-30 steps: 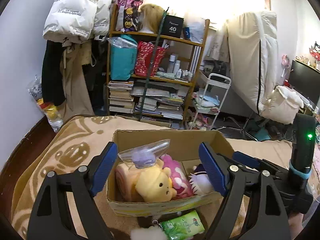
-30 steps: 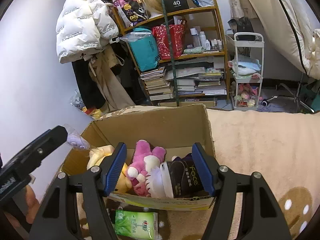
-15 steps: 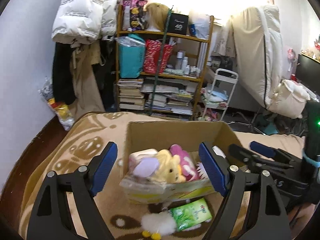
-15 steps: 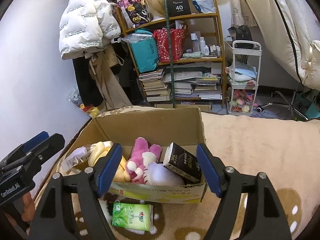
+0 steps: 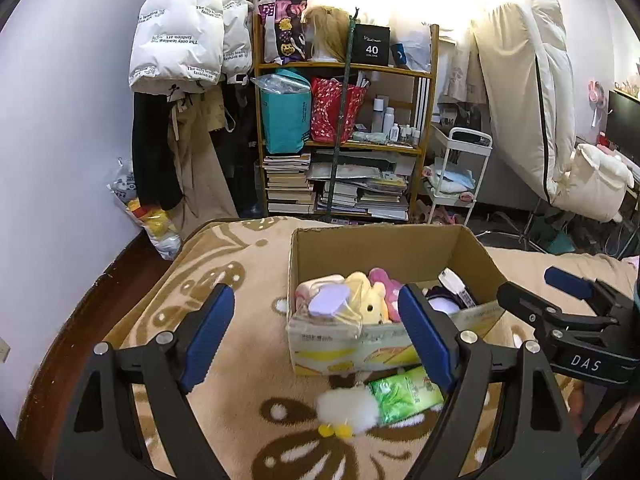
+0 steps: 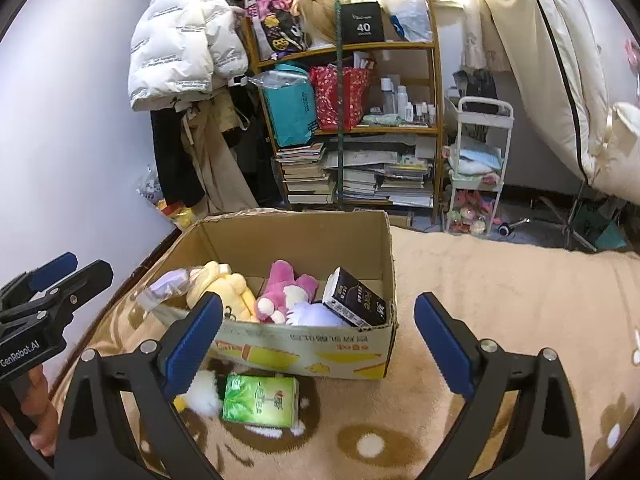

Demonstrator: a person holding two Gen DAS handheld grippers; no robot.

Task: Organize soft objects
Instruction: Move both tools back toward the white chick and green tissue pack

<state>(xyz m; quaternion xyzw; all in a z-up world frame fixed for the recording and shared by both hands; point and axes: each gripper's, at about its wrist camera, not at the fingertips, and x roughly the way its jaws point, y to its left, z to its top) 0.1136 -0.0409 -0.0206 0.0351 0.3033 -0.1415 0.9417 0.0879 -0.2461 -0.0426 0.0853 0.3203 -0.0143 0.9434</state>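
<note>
1. Cardboard box (image 6: pixel 304 350) stands open on a tan patterned blanket (image 6: pixel 500 288) covering a bed.
2. Contents, from the right wrist view: yellow plush (image 6: pixel 224 286) at the left, pink plush (image 6: pixel 284 290) in the middle, a white fluffy item (image 6: pixel 312 316) beside it, and a black tissue pack (image 6: pixel 356 300) leaning tilted in the right corner.
3. A clear plastic bag holding a purple item (image 5: pixel 330 304) lies over the box's left front rim, partly hanging outside.
4. Outside the box, just before its front wall: a green tissue pack (image 6: pixel 260 400) and a white plush with yellow feet (image 5: pixel 348 408), touching each other on the blanket.
5. Left gripper (image 5: pixel 316 336): jaws apart, nothing between the pads; it sits short of the box.
6. Right gripper (image 6: pixel 318 342): jaws opening, already wide, nothing clamped; the box front shows in the gap but is untouched.
7. Background: a cluttered shelf (image 5: pixel 344 140) of books and bags, a white jacket (image 5: pixel 180 28) hanging beside it.
</note>
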